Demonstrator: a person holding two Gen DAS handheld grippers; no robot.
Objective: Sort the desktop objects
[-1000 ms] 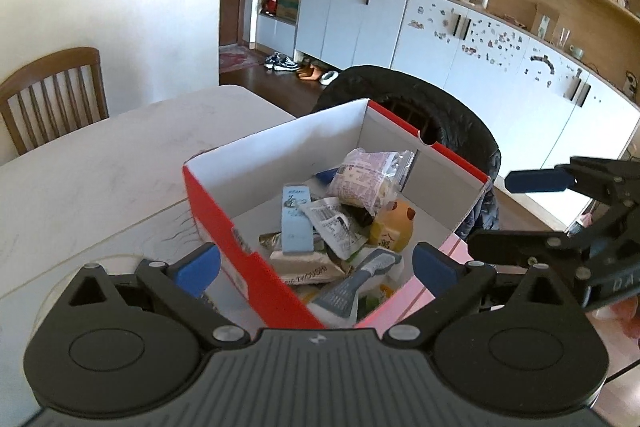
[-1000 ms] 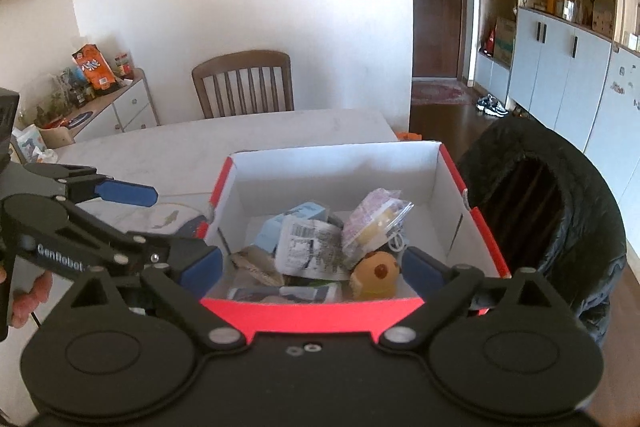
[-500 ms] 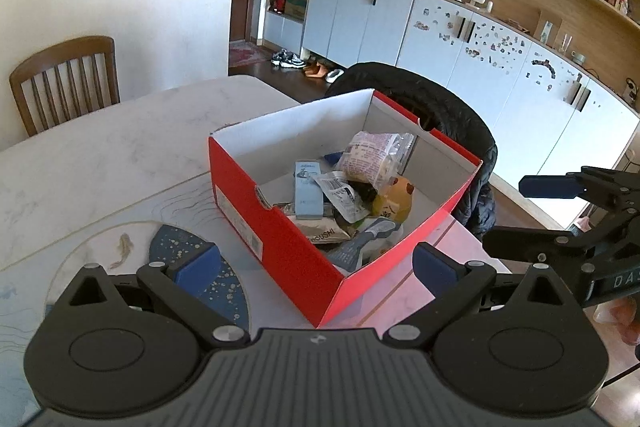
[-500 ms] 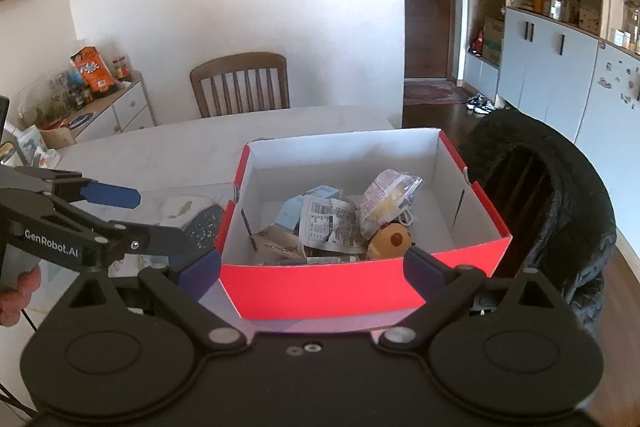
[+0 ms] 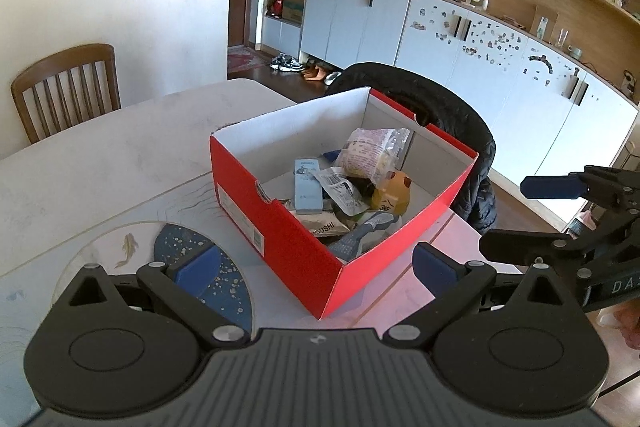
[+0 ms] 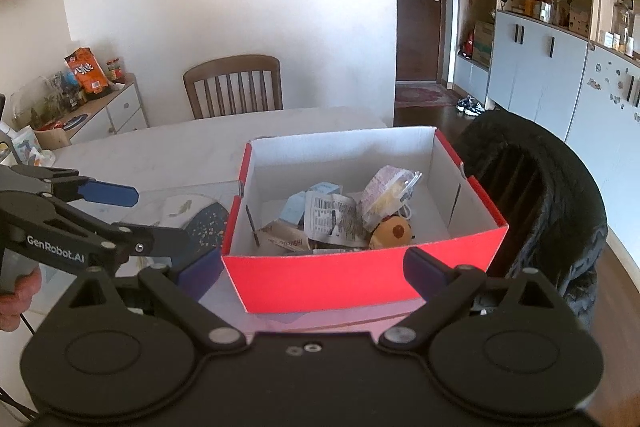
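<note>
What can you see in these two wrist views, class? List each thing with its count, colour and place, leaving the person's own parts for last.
Shoebox: one, red outside, white inside, on the table.
Packets and small items: a jumbled heap, mixed colours, inside the shoebox.
Round toy: one, tan, in the heap.
Table: one, pale marble.
Mat: one, clear with a dark blue patch, beside the shoebox.
Wooden chair: one, brown, behind the table.
Jacket: one, black, over a seat.
Left gripper: black, blue pads, open.
Right gripper: black, blue pads, open.
</note>
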